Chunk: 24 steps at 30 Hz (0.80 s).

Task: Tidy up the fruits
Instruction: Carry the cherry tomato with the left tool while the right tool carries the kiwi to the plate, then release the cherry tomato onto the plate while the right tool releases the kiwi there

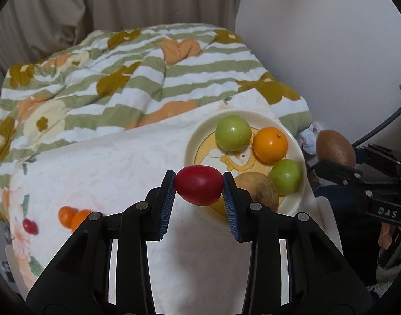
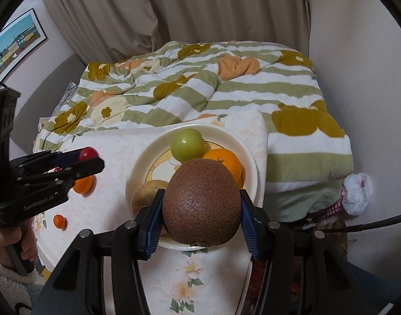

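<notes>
A red fruit (image 1: 199, 185) is clamped between the blue pads (image 1: 167, 204) of the left gripper (image 1: 198, 187), held just in front of the plate's (image 1: 192, 141) near-left rim and above the white cloth (image 1: 108, 162); its long axis runs across the gap from pad to pad, tilted down a little toward the right pad. A brown kiwi (image 2: 201, 202) is gripped by the right gripper (image 2: 200, 207) over the near edge of the plate, its long axis running away from the camera toward the plate's middle, the stem stub at the near end. On the plate lie two green fruits (image 1: 233, 132) (image 1: 285, 176), an orange (image 1: 270, 144) between them at the far-right rim, and a tan fruit (image 1: 258, 190) at the near rim. Left of the plate, on the cloth, two small oranges (image 1: 72, 216) are seen touching, with a small red fruit (image 1: 30, 226) beside them. Behind the plate a striped flowered quilt (image 1: 121, 78) is spread. The letters "DAS" (image 1: 387, 213) are read on the right gripper's body; the lettering on the left gripper's side (image 2: 39, 201) is too blurred to read
</notes>
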Each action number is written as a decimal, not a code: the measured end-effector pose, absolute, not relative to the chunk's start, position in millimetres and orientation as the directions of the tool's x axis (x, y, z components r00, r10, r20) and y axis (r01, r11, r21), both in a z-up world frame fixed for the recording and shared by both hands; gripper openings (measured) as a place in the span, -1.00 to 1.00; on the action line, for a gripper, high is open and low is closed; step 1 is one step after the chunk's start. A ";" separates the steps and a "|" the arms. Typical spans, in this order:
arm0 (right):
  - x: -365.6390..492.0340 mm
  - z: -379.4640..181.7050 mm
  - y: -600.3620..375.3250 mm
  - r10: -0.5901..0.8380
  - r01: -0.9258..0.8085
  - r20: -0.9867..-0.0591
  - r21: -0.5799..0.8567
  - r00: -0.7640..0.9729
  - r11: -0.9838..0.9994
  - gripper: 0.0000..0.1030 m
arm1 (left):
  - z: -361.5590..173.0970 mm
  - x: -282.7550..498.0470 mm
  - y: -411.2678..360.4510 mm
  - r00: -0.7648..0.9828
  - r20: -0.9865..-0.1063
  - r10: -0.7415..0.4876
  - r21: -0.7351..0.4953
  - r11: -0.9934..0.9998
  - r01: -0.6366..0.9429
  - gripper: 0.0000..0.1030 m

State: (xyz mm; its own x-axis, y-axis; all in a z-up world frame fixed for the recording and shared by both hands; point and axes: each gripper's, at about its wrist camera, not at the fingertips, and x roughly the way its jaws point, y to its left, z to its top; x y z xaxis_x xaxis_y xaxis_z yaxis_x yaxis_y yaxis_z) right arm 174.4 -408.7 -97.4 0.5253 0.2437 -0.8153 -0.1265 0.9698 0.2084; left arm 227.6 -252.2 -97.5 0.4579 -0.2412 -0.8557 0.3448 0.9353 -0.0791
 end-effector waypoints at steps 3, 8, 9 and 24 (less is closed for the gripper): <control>178.2 -103.2 -413.2 0.249 -0.109 -0.821 0.226 0.514 0.968 -0.05 | -108.7 240.9 -258.7 0.423 -0.871 -0.251 -0.099 0.932 0.350 -0.17; 185.0 -114.0 -419.3 0.253 -0.075 -0.833 0.249 0.492 0.966 -0.05 | -130.5 261.7 -268.7 0.370 -0.891 -0.262 -0.121 0.924 0.361 -0.17; 186.3 -115.3 -420.3 0.255 -0.072 -0.833 0.253 0.490 0.965 -0.05 | -134.4 265.7 -270.6 0.362 -0.894 -0.263 -0.124 0.923 0.365 -0.17; 195.2 -126.4 -420.7 0.215 0.009 -0.851 0.250 0.479 0.968 -0.05 | -166.3 298.7 -289.9 0.286 -0.913 -0.291 -0.118 0.859 0.498 -0.16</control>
